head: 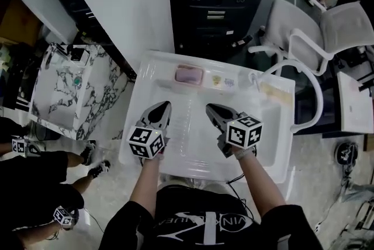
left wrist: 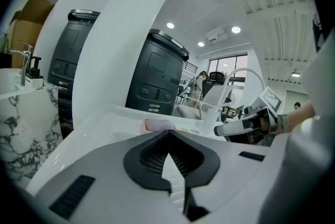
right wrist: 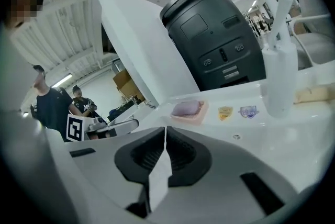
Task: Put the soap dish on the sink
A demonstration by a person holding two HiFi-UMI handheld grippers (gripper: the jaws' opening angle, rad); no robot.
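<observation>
My left gripper (left wrist: 168,133) is clenched, its dark ribbed pads meeting at the tips with nothing between them. My right gripper (right wrist: 164,129) is clenched and empty too, its jaws pressed together along a thin line. From above, the two grippers hover side by side over the basin of a white sink (head: 133,132), slightly apart, both pointing away from me toward the sink's back ledge. Each carries a marker cube near my hand: the left cube (head: 146,142) and the right cube (head: 244,131). The soap dish (right wrist: 189,120), pale pink and rectangular, sits flat on the back ledge, ahead of both grippers and touched by neither. A lilac bar of soap (right wrist: 187,108) lies in it. Just to the right of the dish, two small stickers are on the ledge, one yellow (right wrist: 225,112) and one bluish purple (right wrist: 248,111). Farther right stands the white faucet (right wrist: 277,76), its spout arching high over the sink's right side. Behind the sink is a dark grey unit (right wrist: 220,40) with small buttons on its front, and a slanted white panel (right wrist: 141,45) rises to its left. To the left of the sink stands a marble-patterned basin (head: 58,91). White chairs (head: 327,27) stand at the far right. A person in black (head: 35,167) is at the left edge.
</observation>
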